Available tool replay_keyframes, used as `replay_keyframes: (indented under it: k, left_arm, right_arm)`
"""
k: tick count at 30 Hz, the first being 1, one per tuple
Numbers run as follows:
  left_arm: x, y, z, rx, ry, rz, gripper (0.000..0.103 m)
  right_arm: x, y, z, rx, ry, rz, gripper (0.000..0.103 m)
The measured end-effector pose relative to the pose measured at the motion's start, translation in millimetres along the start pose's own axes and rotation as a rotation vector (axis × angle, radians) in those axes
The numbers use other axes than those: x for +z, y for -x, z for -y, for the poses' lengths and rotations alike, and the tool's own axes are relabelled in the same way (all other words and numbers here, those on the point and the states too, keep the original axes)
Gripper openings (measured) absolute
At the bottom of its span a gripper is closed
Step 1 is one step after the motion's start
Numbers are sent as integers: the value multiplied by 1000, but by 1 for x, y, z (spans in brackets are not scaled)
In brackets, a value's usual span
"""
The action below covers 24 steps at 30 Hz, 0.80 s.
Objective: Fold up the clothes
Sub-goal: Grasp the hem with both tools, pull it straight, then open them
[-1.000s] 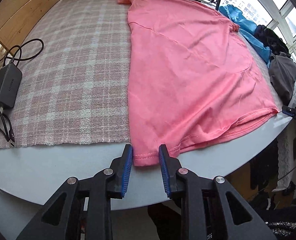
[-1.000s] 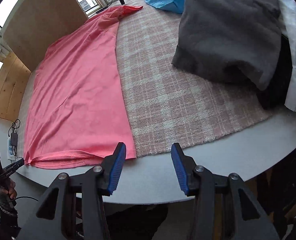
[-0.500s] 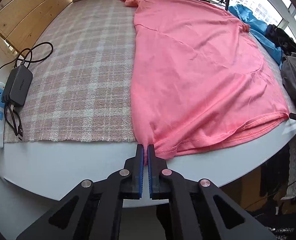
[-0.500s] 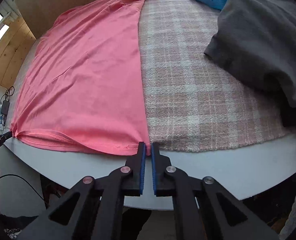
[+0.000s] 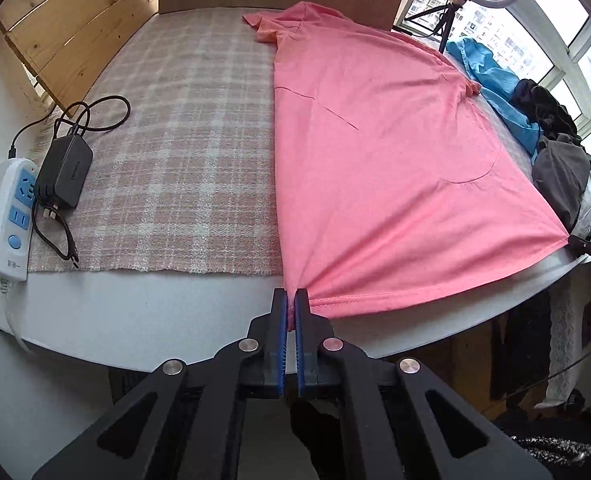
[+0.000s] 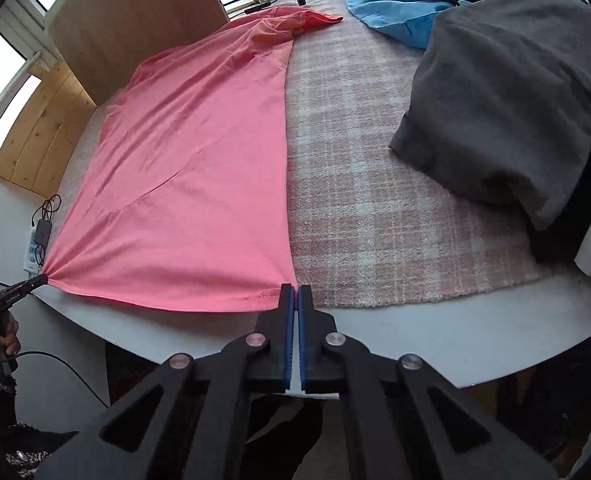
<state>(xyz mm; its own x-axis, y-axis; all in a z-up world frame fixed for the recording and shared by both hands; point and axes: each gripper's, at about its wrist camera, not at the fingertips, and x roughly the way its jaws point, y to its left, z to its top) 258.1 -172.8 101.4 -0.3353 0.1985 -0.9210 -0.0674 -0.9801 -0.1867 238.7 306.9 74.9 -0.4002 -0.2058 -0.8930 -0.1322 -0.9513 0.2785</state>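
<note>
The pink shirt [image 5: 383, 152] lies spread over the plaid cloth [image 5: 183, 152] on the white table [image 5: 135, 320], filling the centre and right of the left wrist view and the left half of the right wrist view. A second ago both tools stood with their jaws apart at the shirt's near hem; now both have closed. The left gripper [image 5: 290, 300], at the lower middle of its frame, is clamped on the hem's left corner, and the fabric fans out in tight creases from the pinch. The right gripper [image 6: 296, 294], at the lower middle of its frame, is pinched on the opposite hem corner, right where the pink edge meets the plaid. Between the two corners the hem now runs taut and straighter than before, when it lay slack with a rumpled fold. In the left wrist view more of the table shows than earlier: the power strip [image 5: 9, 216] and the black charger [image 5: 65, 172] sit at the left edge. A grey garment [image 6: 507, 100] and a blue garment [image 6: 387, 12] sit piled at the upper right of the right wrist view.
</note>
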Motion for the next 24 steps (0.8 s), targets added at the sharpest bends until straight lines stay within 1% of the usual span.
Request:
replay_keyframes:
  k: [3, 5, 7, 11, 14, 18, 21, 24]
  left_arm:
    - [-6, 18, -3, -1, 4, 14, 3]
    - [-10, 15, -14, 9, -1, 8, 3]
    - [-18, 12, -20, 15, -4, -7, 3]
    - [-23, -24, -41, 3, 18, -64, 3]
    - [-31, -37, -40, 8, 8, -99, 3]
    - [-34, -49, -38, 11, -7, -125, 3]
    - [-33, -56, -37, 6, -12, -153, 3]
    - [-32, -56, -38, 0, -16, -167, 5]
  right_arm:
    - [-2, 26, -7, 23, 13, 31, 2]
    - [-8, 40, -9, 32, 10, 41, 2]
    - [-16, 44, -9, 46, -11, 32, 2]
    - [-39, 29, -7, 47, -42, -21, 2]
    - [-52, 13, 0, 42, -82, -58, 2]
    - [-61, -4, 5, 13, -99, -104, 2]
    - [-62, -13, 4, -4, -100, -121, 2]
    - [-60, -22, 0, 5, -106, -151, 3]
